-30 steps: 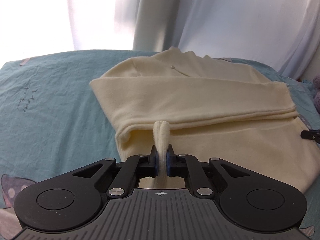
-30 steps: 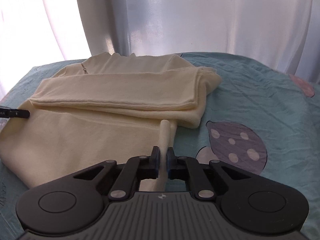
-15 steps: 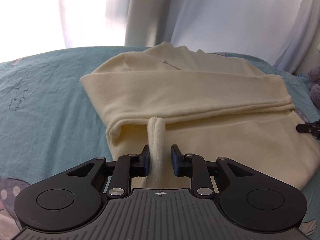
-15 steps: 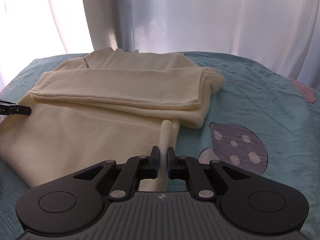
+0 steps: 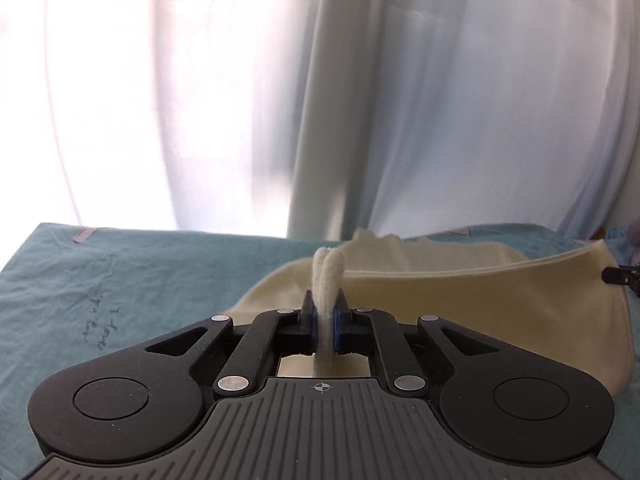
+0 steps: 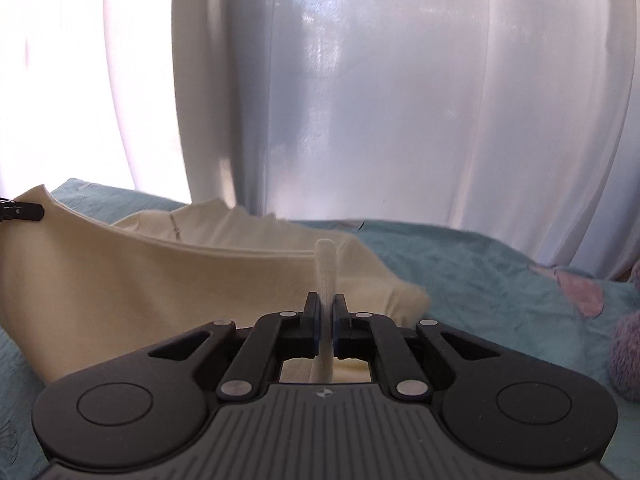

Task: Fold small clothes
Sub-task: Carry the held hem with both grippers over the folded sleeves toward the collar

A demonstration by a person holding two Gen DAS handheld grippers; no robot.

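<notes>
A cream sweater (image 5: 480, 304) lies partly folded on the teal bedsheet (image 5: 140, 280); it also shows in the right wrist view (image 6: 120, 288). My left gripper (image 5: 325, 312) is shut on a pinched fold of the sweater's near hem and holds it lifted off the bed. My right gripper (image 6: 326, 312) is shut on another pinched fold of the same hem, also lifted. The lifted edge sags between the two grippers. The other gripper's tip shows at each view's edge (image 5: 620, 276) (image 6: 22, 212).
White curtains (image 5: 440, 100) hang behind the bed, bright with daylight. The sheet has pink and purple patches (image 6: 580, 292). A purple plush thing (image 6: 626, 356) lies at the right edge of the right wrist view.
My left gripper, open half a second ago, has shut on the hem. Both grippers have lifted the near edge up and tilted toward the curtains.
</notes>
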